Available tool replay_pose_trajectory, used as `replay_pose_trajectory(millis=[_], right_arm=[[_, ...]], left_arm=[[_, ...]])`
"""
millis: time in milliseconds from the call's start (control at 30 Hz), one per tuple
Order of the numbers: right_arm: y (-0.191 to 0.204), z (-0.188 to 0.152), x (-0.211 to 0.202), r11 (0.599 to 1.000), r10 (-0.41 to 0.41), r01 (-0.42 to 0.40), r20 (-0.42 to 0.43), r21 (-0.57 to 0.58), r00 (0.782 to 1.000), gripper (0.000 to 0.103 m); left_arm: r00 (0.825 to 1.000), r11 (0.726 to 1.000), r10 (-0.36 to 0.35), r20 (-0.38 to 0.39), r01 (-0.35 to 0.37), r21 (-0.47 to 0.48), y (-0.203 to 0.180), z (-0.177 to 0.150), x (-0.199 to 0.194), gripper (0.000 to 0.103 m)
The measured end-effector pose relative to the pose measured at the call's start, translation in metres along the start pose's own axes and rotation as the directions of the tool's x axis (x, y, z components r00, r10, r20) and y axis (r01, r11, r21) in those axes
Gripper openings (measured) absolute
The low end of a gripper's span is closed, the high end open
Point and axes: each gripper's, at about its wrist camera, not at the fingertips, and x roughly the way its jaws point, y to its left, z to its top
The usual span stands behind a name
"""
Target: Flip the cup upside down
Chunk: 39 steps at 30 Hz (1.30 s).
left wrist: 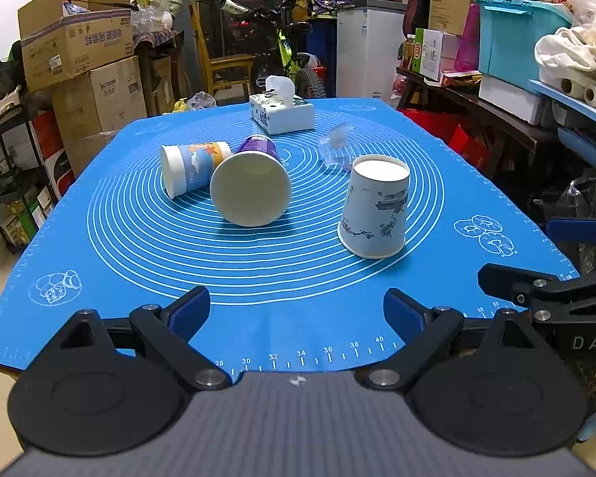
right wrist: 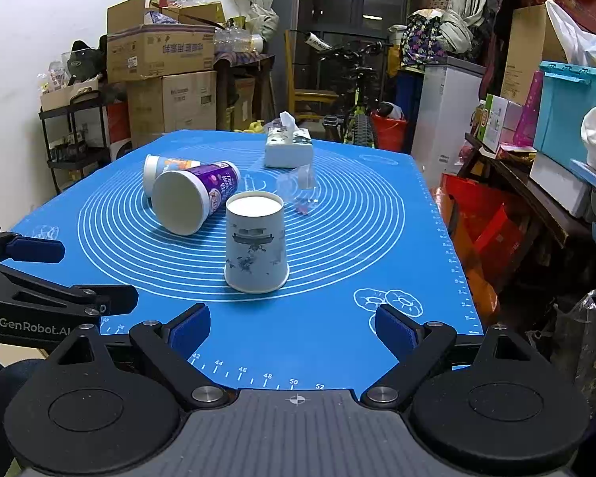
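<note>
My left gripper (left wrist: 297, 312) hangs over the near edge of the blue silicone baking mat (left wrist: 147, 262), its blue-padded fingers (left wrist: 188, 312) spread wide with nothing between them. My right gripper (right wrist: 293, 328) is the same: fingers (right wrist: 188, 330) released and apart, gripping nothing, over the mat's near edge by the printed ruler marks.

The task's paper cup with the ink-painting print (right wrist: 256, 244) stands on the mat mouth down, its white base facing up, just ahead of my right gripper and near the middle of the mat's ring pattern. From my left wrist that same cup (left wrist: 377, 208) sits ahead and to the right, apart from both of my grippers.

Relative to that cup, a purple paper cup (right wrist: 194, 198) lies on its side to the left and a little farther away, its open mouth turned toward me. Touching it on its far left side lies a blue cartoon-print paper cup (left wrist: 190, 167), also on its side, mouth to the left. A clear crumpled plastic wrapper (right wrist: 298, 187) lies just behind the upturned cup. Well beyond it, toward the mat's far edge, stands a white tissue box (left wrist: 282, 111) with a tissue sticking up.

In the left wrist view, my right gripper's black frame (left wrist: 544, 294) shows at the right edge, just off the mat's corner.
</note>
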Motion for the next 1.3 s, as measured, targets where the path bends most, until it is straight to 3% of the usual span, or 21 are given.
replay_pose_trajectory(millis=[1300], right_arm=[[0.0006,-0.0028,-0.0026,1.000,-0.006,0.006,-0.003,-0.004,1.000,0.091]], left_arm=[[1.000,1.000,0.005,-0.003,-0.005,0.012,-0.0017,-0.0001,0.0022,0.094]])
